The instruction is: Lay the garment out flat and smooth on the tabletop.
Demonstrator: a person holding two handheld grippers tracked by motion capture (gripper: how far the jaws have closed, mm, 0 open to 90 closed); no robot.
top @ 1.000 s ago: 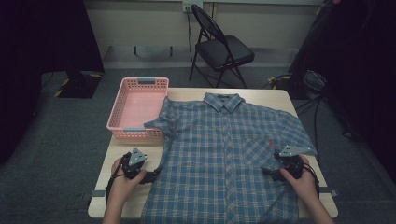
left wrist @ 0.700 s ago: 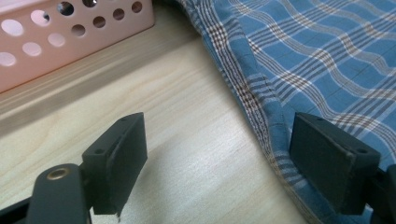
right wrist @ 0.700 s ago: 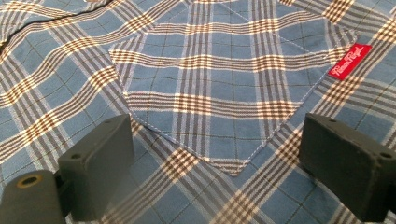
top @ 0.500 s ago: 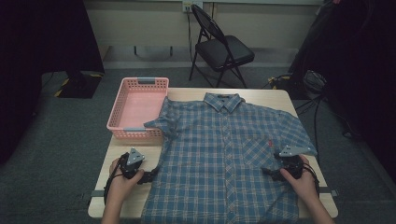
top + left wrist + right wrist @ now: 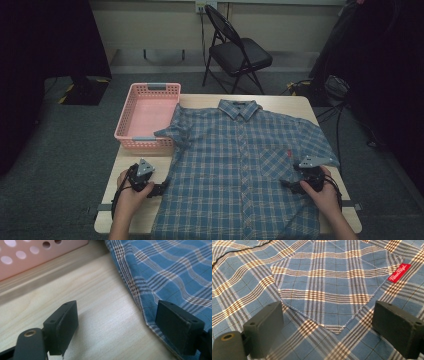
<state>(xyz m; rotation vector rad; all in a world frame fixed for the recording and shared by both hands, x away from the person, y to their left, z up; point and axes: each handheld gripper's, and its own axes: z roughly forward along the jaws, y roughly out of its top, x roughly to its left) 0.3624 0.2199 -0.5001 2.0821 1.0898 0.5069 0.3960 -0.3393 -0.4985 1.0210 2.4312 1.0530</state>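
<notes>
Blue plaid shirt (image 5: 245,170) lies flat on table (image 5: 115,210), collar far, hem near you. Your left gripper (image 5: 117,327), jaws spread, straddles shirt's left side edge; cloth lies right of it. Your right gripper (image 5: 327,327), jaws spread, hovers over chest pocket (image 5: 329,290).

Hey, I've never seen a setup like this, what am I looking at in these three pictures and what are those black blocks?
A person holds hand tongs, one in each hand. The high view looks down on a wooden table with a blue plaid shirt spread flat and a pink basket beside it. The other two pictures come from cameras riding on the tongs; the black blocks are their jaws. The left tongs are open at the shirt's side edge, the right tongs open over the chest pocket. Nothing is held.
</notes>
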